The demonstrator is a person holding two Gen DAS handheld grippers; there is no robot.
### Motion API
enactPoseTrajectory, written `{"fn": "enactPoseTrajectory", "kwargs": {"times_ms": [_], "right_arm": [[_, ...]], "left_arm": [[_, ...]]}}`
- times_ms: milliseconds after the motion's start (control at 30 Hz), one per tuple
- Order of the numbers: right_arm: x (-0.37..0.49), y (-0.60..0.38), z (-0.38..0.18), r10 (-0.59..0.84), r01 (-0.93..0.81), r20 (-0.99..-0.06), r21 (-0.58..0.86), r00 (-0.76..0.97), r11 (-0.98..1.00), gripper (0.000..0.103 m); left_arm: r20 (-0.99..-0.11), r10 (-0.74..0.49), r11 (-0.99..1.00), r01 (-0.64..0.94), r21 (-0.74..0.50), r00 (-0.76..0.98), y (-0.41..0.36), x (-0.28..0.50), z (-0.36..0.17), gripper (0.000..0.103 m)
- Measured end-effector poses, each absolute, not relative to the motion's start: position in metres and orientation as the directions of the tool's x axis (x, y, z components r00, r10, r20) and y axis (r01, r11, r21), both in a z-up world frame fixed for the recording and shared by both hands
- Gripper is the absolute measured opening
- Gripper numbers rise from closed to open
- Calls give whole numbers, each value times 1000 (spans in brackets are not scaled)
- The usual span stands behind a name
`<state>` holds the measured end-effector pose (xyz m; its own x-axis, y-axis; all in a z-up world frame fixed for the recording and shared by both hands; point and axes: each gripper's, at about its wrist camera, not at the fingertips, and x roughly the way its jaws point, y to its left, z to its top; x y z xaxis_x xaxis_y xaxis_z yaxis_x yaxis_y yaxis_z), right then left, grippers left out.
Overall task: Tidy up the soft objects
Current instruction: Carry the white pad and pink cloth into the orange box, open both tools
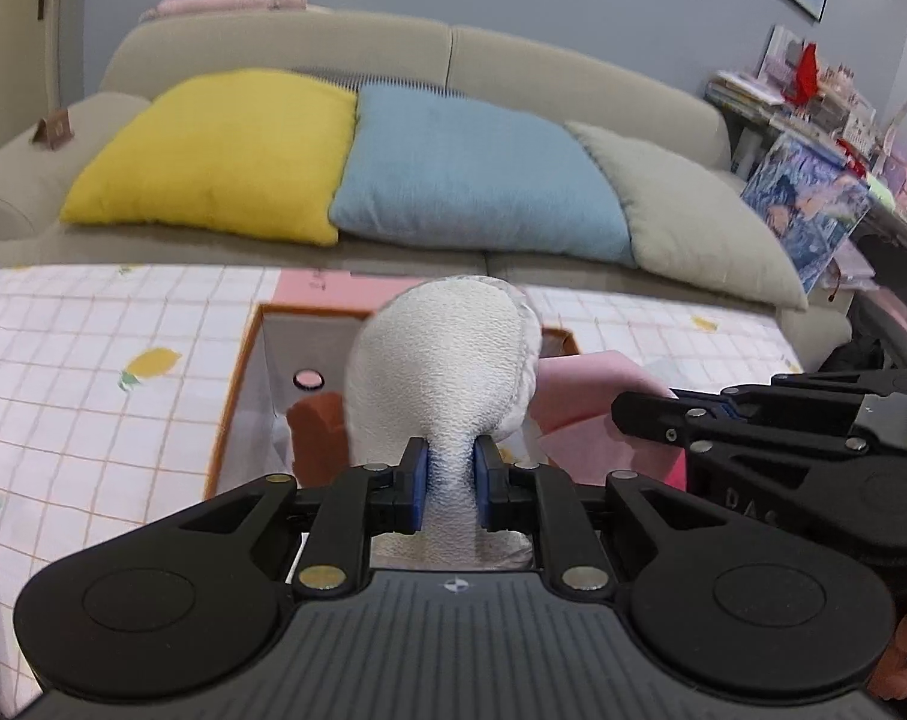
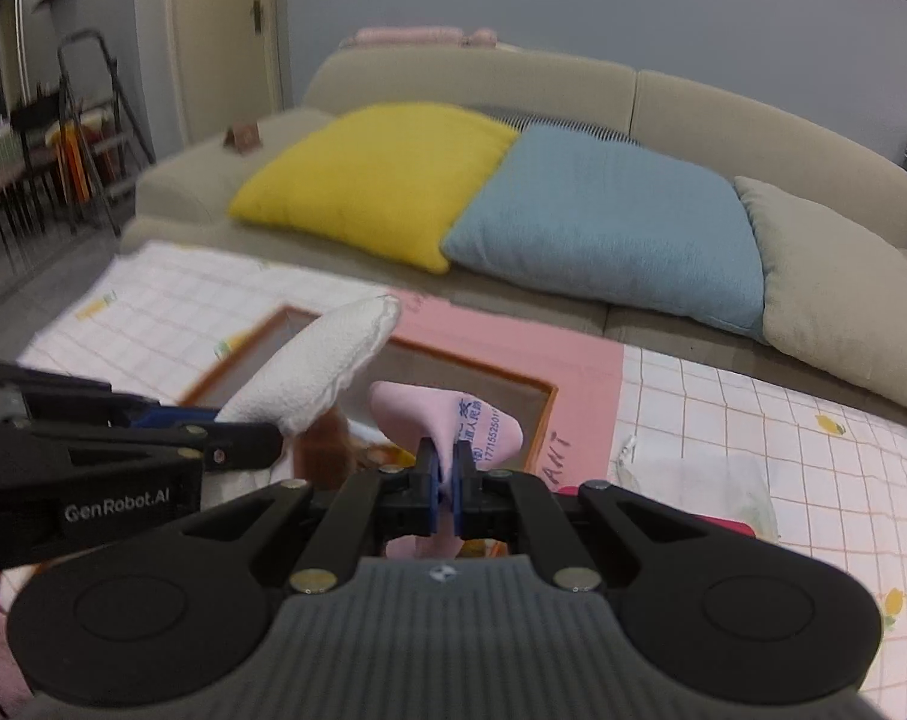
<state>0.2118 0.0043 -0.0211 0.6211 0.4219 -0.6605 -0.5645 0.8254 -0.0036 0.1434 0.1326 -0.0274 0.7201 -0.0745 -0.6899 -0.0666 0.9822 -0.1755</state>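
Both cloths held over the box — not yet dropped.
We clamp the white cloth [image 1: 441, 354] in the left gripper [image 1: 450, 483], the pink cloth [image 2: 447, 420] in the right gripper [image 2: 447, 489], mid-frame above the box [image 2: 543, 402] — release remains.

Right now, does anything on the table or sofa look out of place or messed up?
Nothing looks spilled or damaged. The left gripper pinches a white cloth and the right gripper a pink cloth, both over the open pink box. The yellow pillow and blue pillow lie flat against the sofa back.
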Motion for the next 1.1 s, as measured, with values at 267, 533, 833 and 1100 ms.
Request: {"fn": "enactPoseTrajectory", "kwargs": {"times_ms": [267,533,833,1100], "right_arm": [[234,20,-55,349,-603,-734,-104,583,791,1],[238,31,-73,311,-638,-770,-156,557,754,2],[231,33,-72,308,-656,-766,-189,564,731,10],[221,24,-51,330,-656,-744,-189,581,731,33]], "left_arm": [[-762,-76,988,-55,-144,643,130,166,-58,21],[-823,-73,990,-57,-127,564,131,170,-81,21],[-818,-89,984,-79,-162,569,135,166,-76,50],[-785,-72,979,-108,-174,615,134,148,-52,60]]}}
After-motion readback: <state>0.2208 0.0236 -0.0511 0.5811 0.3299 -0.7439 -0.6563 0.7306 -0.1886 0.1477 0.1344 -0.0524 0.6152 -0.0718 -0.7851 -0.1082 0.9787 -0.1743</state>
